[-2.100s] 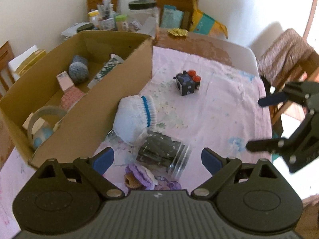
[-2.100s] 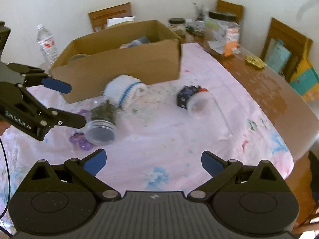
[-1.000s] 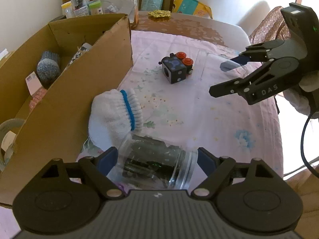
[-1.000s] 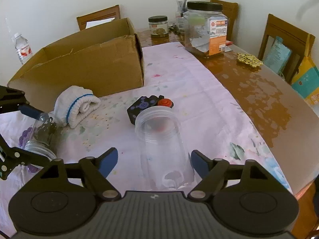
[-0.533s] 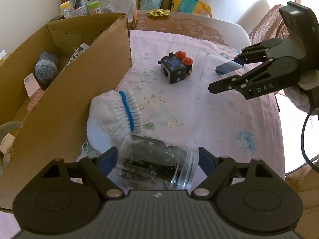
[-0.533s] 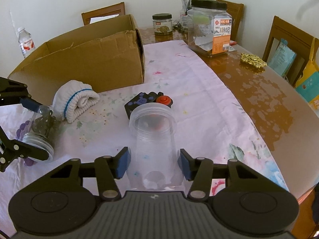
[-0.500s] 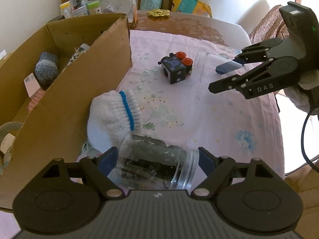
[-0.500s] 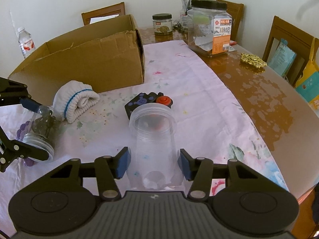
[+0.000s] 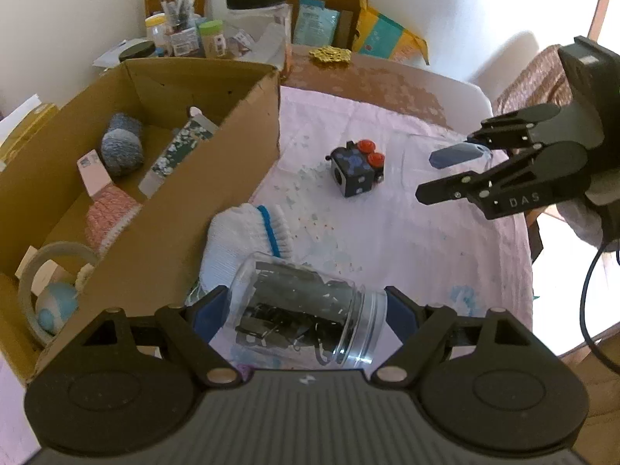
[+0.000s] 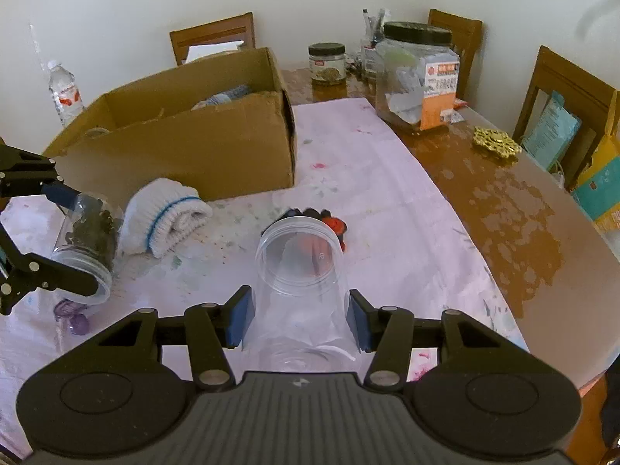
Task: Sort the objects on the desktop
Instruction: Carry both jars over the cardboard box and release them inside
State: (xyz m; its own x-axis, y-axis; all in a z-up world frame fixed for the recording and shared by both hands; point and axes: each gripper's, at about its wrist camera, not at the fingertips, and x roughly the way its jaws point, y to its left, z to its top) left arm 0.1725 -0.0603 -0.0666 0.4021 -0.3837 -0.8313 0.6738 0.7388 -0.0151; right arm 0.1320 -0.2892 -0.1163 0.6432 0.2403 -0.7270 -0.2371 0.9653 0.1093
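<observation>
My left gripper (image 9: pixel 306 312) is shut end to end on a clear jar of black clips (image 9: pixel 310 306), which lies on its side beside the cardboard box (image 9: pixel 193 193). From the right wrist view, that jar (image 10: pixel 83 240) sits between the left gripper's (image 10: pixel 73 240) fingers. My right gripper (image 10: pixel 300 321) is shut on an empty clear jar (image 10: pixel 298 267), mouth pointing away. A black fidget cube (image 9: pixel 356 172) with red buttons lies just beyond it. A rolled white sock (image 9: pixel 240 240) with a blue stripe rests against the box. The right gripper (image 9: pixel 430 176) shows at the right.
The box (image 10: pixel 193 147) holds a grey sock ball (image 9: pixel 122 147), a tape roll and small packets. A small purple thing (image 10: pixel 71 317) lies under the clip jar. A large black-lidded jar (image 10: pixel 418 77), a gold coaster (image 10: pixel 496 145) and chairs stand at the back.
The right gripper's pads have come in from standing apart and now press on the empty clear jar. The left gripper stays around the jar of clips with hardly any movement.
</observation>
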